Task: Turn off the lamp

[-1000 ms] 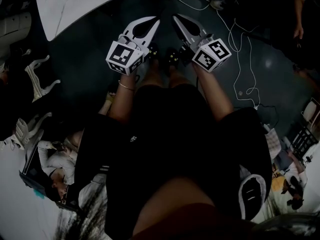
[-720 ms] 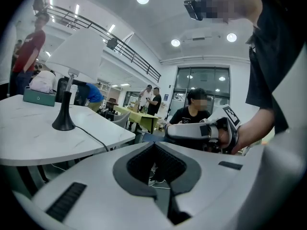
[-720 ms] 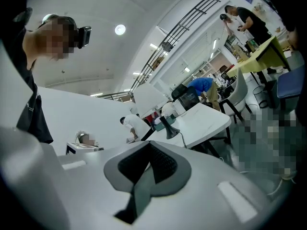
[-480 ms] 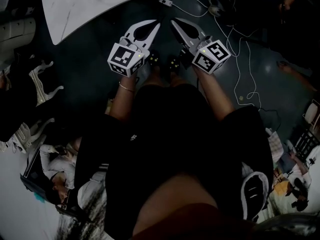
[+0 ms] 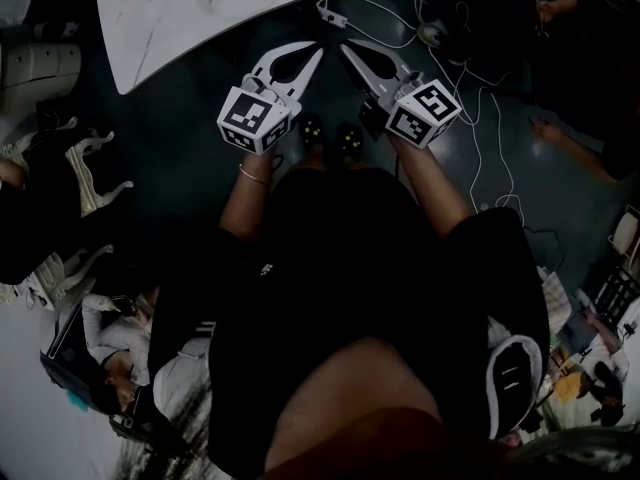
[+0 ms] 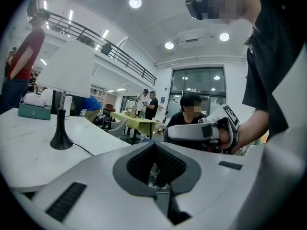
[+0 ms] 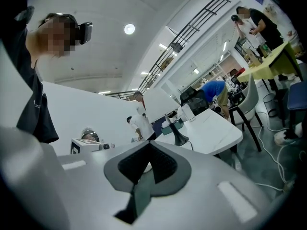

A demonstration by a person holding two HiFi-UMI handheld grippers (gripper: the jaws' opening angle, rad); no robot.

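The lamp (image 6: 67, 79) stands on the white table (image 6: 28, 145), ahead and left of both grippers, well apart from them. It is probably light and top-heavy, with a wide shade on a slim stem, so press its switch gently. No switch shows; the cord (image 6: 87, 150) leaves the base. The left gripper (image 5: 317, 52) and right gripper (image 5: 346, 47) point roughly level, side by side, jaws closed on nothing.

Left gripper (image 5: 316, 54) and right gripper (image 5: 348, 48) point toward white table (image 5: 170, 13).

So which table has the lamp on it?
The near white table, with the white-shaded lamp standing on it; the yellow table farther back shows none.
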